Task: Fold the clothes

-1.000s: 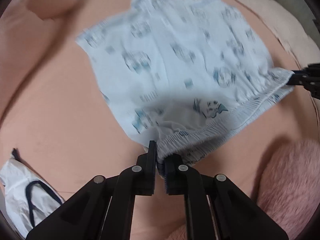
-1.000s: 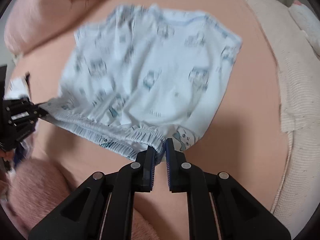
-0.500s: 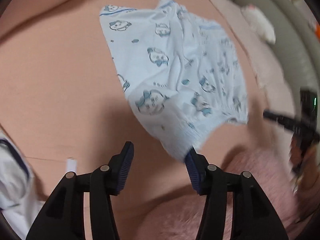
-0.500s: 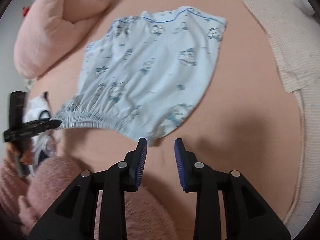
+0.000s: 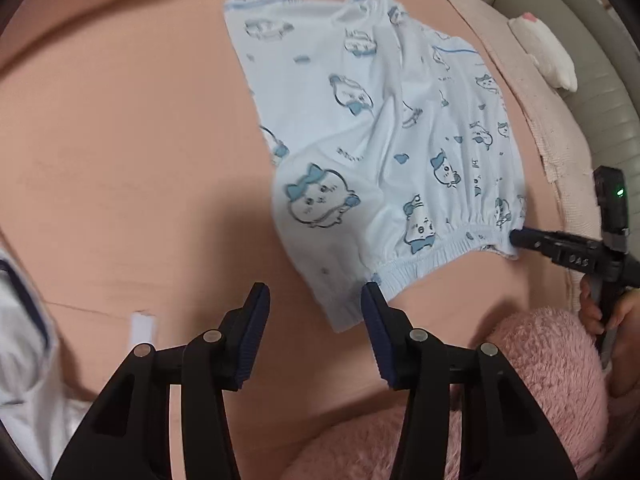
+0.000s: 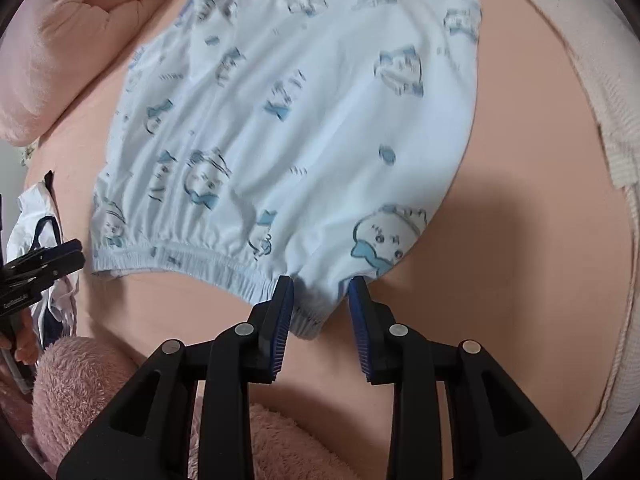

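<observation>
The cartoon-print shorts (image 6: 288, 128) are being laid flat on the pink sheet (image 5: 120, 160) for folding; the left gripper (image 5: 316, 300) is being held wide and empty, having just been narrowing slightly, while the right gripper (image 6: 320, 292) is being kept part-open astride the waistband corner.

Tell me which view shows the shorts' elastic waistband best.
The right wrist view: the waistband of the shorts runs across the frame from end to end, near and sharp. The left wrist view shows it shorter, slanting away to the right.

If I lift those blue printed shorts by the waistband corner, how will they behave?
The shorts look thin and wrinkled, so they would probably hang limp. The gathered waistband may stretch. They lie flat on the sheet, likely light.
</observation>
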